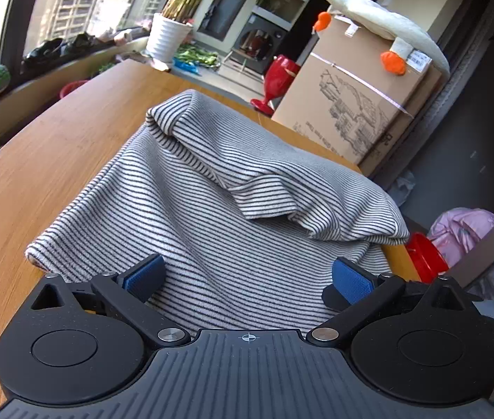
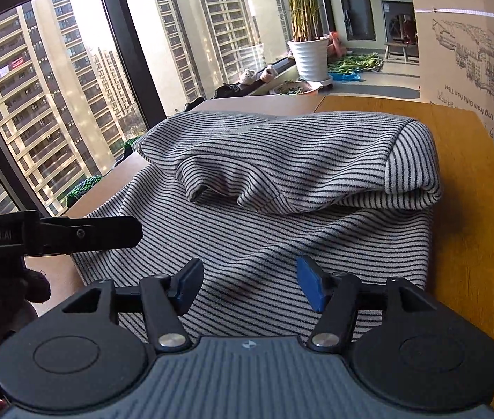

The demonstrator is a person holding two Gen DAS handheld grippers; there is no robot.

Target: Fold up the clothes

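Note:
A grey-and-black striped garment (image 1: 212,188) lies on the wooden table (image 1: 54,160), its far part folded back over itself in a loose, puffy layer. My left gripper (image 1: 248,277) hovers over the garment's near edge, open wide, with the blue pads (image 1: 145,276) apart and only flat cloth below them. In the right wrist view the same garment (image 2: 281,174) fills the middle. My right gripper (image 2: 250,286) is open above its near edge, with nothing pinched between the pads. The left gripper (image 2: 131,232) shows side-on at the left of that view, over the garment's left corner.
A large cardboard box (image 1: 358,104) with a plush goose (image 1: 383,21) on top stands beyond the table's far right edge. A red vase (image 1: 278,76), a white plant pot (image 1: 166,36), a red bowl (image 1: 425,255) and a pink bag (image 1: 463,227) are off the table. A window (image 2: 54,87) runs along the left.

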